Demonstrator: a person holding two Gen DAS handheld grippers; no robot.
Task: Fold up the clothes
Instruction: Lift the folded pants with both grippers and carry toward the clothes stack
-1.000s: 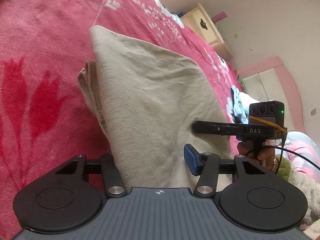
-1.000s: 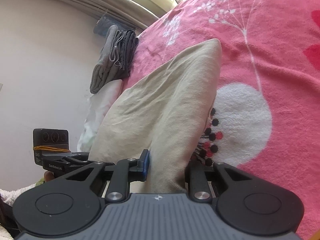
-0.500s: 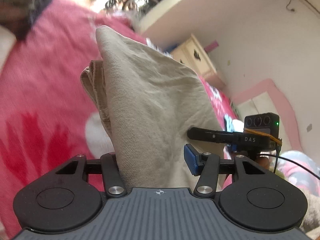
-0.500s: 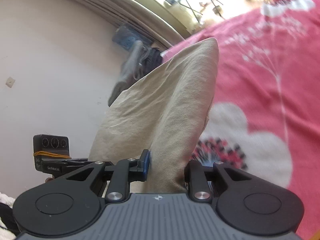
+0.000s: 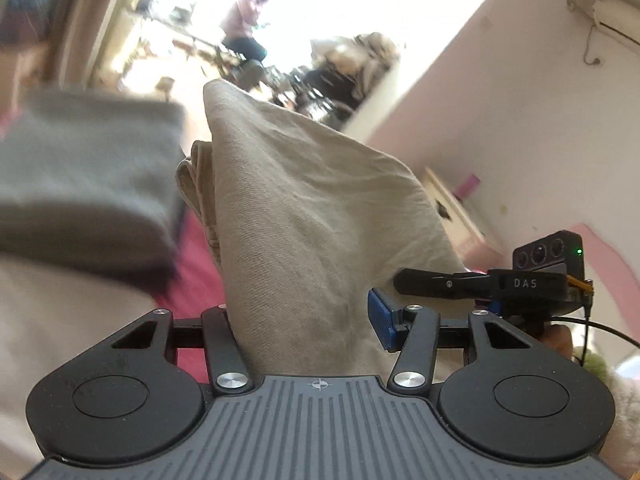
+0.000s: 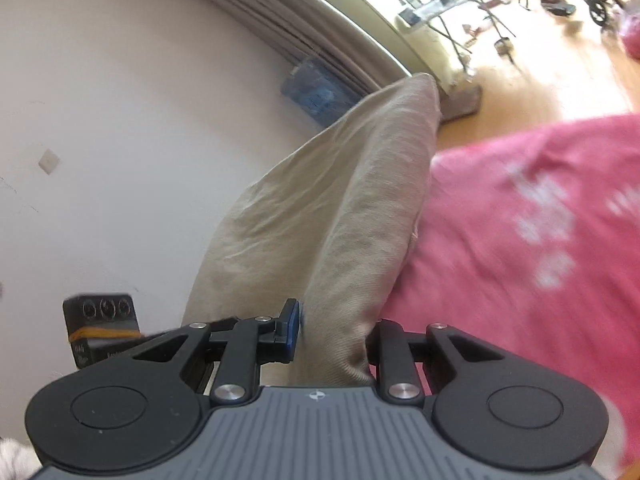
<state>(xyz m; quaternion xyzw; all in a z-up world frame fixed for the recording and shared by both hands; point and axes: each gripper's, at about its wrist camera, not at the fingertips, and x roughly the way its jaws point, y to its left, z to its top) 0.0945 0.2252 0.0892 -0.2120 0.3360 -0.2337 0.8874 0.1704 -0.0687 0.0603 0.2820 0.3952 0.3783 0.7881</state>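
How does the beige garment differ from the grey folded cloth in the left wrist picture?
The beige garment is sharp in view, with a visible weave and wrinkles; the grey folded cloth is blurred. The beige garment stands between the fingers of the left gripper, rising away from the camera, while the grey cloth lies off to the left, outside them, apart from any gripper. The beige one is light and the grey one darker. Both are folded fabric.

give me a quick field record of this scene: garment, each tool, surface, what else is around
garment: beige folded garment, lifted off the bed
left tool: garment between its fingers
right tool: shut on the garment
surface: pink bedspread
nearby: blurred grey folded clothes at left, pale wall
step: carrying the garment with both tools
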